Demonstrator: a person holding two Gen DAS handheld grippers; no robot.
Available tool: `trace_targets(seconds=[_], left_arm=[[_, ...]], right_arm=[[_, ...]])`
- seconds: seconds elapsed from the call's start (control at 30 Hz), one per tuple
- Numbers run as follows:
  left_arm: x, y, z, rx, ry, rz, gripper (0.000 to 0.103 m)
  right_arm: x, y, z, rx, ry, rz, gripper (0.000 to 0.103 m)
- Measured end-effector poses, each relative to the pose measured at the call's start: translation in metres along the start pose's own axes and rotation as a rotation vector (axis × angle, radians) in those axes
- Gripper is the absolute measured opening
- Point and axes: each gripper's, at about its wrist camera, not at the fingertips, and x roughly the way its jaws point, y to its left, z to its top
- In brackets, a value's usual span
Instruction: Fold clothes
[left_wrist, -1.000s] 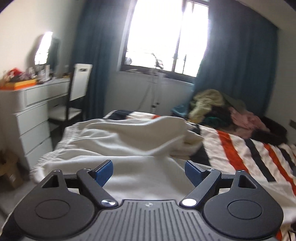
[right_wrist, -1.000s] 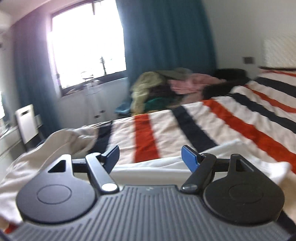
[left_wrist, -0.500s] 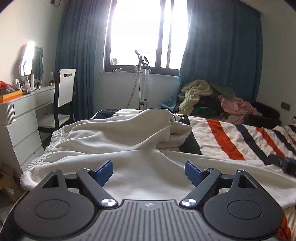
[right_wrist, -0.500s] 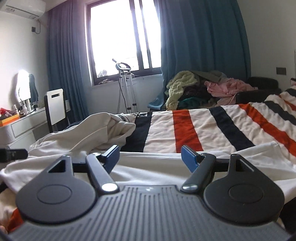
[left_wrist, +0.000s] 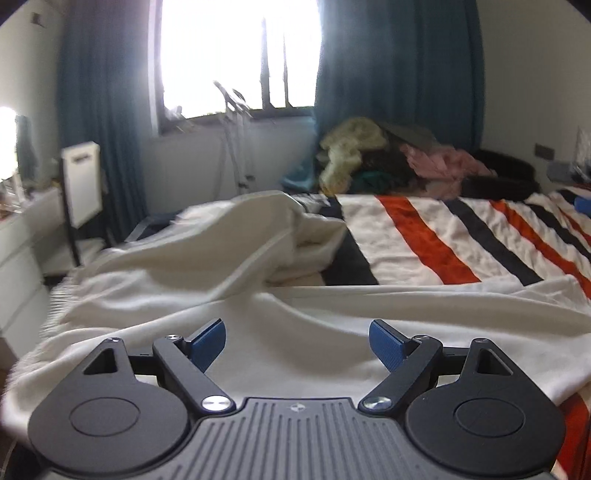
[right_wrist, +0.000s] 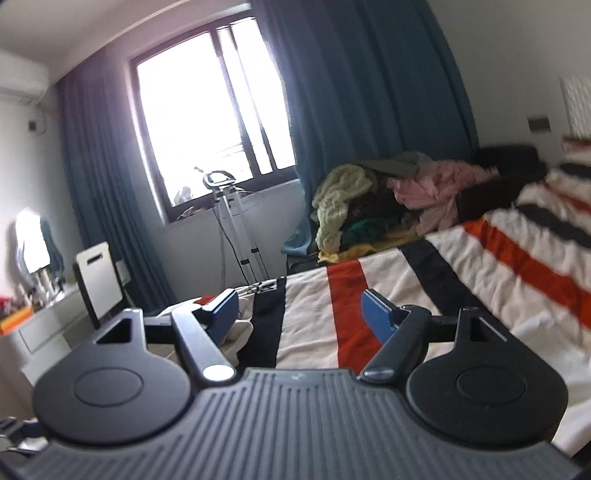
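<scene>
A large cream garment (left_wrist: 258, 295) lies rumpled over the near left part of the striped bed (left_wrist: 424, 236). In the left wrist view my left gripper (left_wrist: 297, 341) hovers just above its near flat part, open, with nothing between the blue pads. In the right wrist view my right gripper (right_wrist: 299, 314) is open too and tilted, over the striped bedspread (right_wrist: 461, 266). Only a small bit of the cream garment (right_wrist: 240, 326) shows beside its left fingertip.
A pile of mixed clothes (left_wrist: 391, 158) sits at the far end of the bed under blue curtains (left_wrist: 399, 74). A white dresser (left_wrist: 22, 236) and a white-backed chair (left_wrist: 79, 177) stand to the left. A metal stand (right_wrist: 232, 221) is by the window.
Both views have swung. The left gripper turned slightly right over the cream garment. The right gripper rose and tilted, so the garment has nearly left its view. Both stayed open.
</scene>
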Motion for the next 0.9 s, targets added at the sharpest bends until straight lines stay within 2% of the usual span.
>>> trace_targets(seconds=[0.07,0.27,0.53,0.63,0.7,0.77,0.83,0.9], left_arm=[[0.037,-0.011,0.012,0.008,0.001,0.01,0.087],[0.148,-0.046,0.05,0.034,0.0,0.042,0.086],[0.297,-0.093,0.099,0.068,-0.001,0.085,0.086],[0.348,-0.108,0.097,0.157,0.025,0.272,0.084],[0.371,-0.115,0.095,0.2,0.038,0.335,0.083],[0.385,-0.117,0.095,0.21,0.053,0.335,0.081],[0.394,-0.118,0.097,0.218,0.074,0.335,0.069],[0.399,-0.117,0.101,0.219,0.092,0.337,0.035]], right_arm=[[0.008,-0.012,-0.008,0.026,0.03,0.006,0.077],[0.036,-0.041,-0.036,0.052,0.078,-0.064,0.077],[0.098,-0.067,-0.072,0.068,0.082,-0.133,0.077],[0.115,-0.078,-0.085,0.082,0.086,-0.147,0.077],[0.125,-0.084,-0.09,0.098,0.099,-0.15,0.077],[0.131,-0.089,-0.093,0.118,0.104,-0.152,0.077],[0.134,-0.092,-0.095,0.132,0.099,-0.155,0.077],[0.135,-0.091,-0.096,0.119,0.086,-0.166,0.077]])
